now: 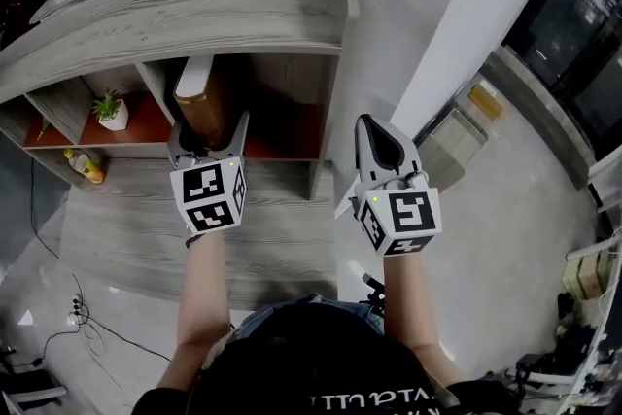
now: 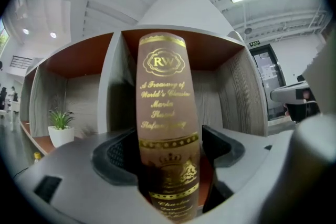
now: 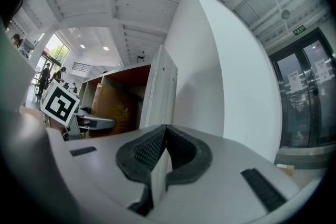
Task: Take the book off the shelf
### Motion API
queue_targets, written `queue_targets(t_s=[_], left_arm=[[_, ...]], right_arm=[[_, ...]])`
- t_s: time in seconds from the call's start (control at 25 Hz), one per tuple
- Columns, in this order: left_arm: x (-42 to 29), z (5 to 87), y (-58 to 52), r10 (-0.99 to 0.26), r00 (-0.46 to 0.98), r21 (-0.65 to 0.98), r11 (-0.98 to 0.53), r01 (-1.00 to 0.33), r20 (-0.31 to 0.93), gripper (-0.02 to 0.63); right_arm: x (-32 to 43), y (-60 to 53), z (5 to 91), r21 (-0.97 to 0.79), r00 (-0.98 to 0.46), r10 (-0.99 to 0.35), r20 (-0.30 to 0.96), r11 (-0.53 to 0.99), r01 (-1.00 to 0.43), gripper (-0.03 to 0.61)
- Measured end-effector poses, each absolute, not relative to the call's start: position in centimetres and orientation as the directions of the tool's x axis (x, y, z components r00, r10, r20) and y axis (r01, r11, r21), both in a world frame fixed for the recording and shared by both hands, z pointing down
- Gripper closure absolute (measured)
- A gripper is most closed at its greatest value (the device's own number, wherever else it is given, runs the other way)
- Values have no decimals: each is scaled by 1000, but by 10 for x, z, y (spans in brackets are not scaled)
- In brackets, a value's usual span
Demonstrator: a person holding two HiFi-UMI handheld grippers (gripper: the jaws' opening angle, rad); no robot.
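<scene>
1. The left gripper (image 1: 207, 139) is clamped on a brown hardback book with gold lettering (image 2: 163, 107). In the left gripper view the spine sits right between the two jaws, with the dark pads pressed on either side of its lower part.
2. The spine reads "RW" in a gold scalloped badge at the top, then cursive that looks like "A Treasury of World's Classics". The lines under that are too blurry for me. There's a gold band, a little crown and crest below, and more script at the bottom I can't read.
3. The book stands upright at the mouth of the right-hand compartment of the grey wood-grain shelf unit with reddish-brown insides (image 1: 194, 10), close to the divider on that compartment's left.
4. The right gripper (image 3: 164, 147) has its jaws pressed together with nothing between them. It hangs off the shelf's right edge, near the side panel, with a plain white wall (image 3: 220, 86) behind it.
5. A small green plant in a white pot (image 1: 112, 110) sits in the next compartment to the left.
6. A yellow bottle (image 1: 86, 167) lies lower down by the shelf's left edge.
</scene>
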State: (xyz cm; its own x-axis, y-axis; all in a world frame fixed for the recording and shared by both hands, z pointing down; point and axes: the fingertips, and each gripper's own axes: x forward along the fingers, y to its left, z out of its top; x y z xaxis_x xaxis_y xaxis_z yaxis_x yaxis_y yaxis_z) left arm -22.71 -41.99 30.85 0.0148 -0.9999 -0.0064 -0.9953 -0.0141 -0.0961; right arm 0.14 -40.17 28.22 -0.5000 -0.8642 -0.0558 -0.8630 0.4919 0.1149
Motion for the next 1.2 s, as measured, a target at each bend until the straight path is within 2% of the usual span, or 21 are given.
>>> queue_targets(t_s=[0.2,0.36,0.48,1.2], left_arm=[[-226,314,-432,-1000,-16,-88,15,-996,16,233],[-229,324,-442,-996,-58,-83,52,-995,61,265],[-239,327,-443,-993,-98,-53,95,-994,66,374],[-231,325,-411,-996,-33,-28,31,-999,79,380]], right_arm=[[7,-403,286,111,-483,-875,-44,476,-873,566],[9,-400,291,107,-475,-879,-33,469,-877,566],[10,-396,295,106,-472,-882,-24,467,-878,566],[9,-360,295,102,-451,-892,-26,447,-889,566]])
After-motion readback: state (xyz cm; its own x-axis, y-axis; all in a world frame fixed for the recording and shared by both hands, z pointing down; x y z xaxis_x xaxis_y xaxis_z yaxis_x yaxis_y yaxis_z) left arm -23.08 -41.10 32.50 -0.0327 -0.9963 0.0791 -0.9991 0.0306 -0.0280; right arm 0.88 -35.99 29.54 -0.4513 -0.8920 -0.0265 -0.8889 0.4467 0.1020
